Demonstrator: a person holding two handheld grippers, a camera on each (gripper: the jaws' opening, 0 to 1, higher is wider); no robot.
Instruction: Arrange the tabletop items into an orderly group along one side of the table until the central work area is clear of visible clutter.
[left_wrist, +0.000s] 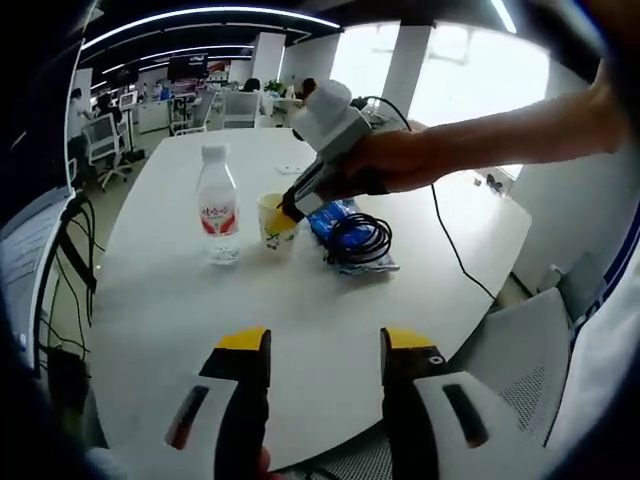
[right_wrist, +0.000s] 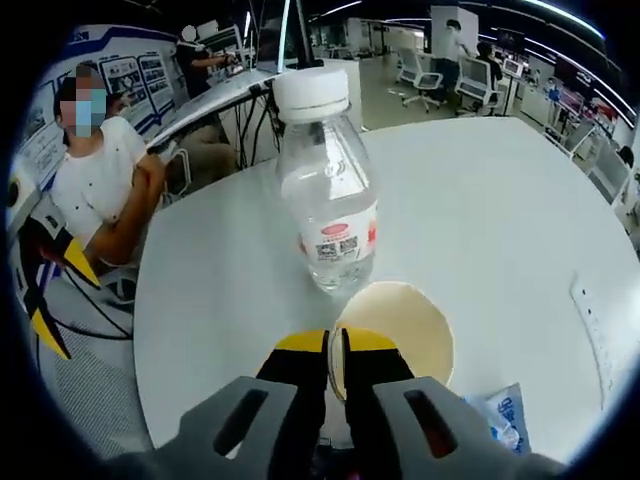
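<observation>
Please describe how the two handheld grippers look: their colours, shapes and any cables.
The left gripper has two black jaws with yellow tips on a pale grey body with dark slots. The right gripper is built the same; in the left gripper view it carries a white rounded housing, and a black cable trails from it. A white garment with a blue stripe shows at that view's right edge.

Clear water bottle (left_wrist: 217, 205) with white cap standing upright beside upright paper cup (left_wrist: 277, 221), blue packet (left_wrist: 345, 226) under coiled black cable (left_wrist: 358, 238) lying just right.
</observation>
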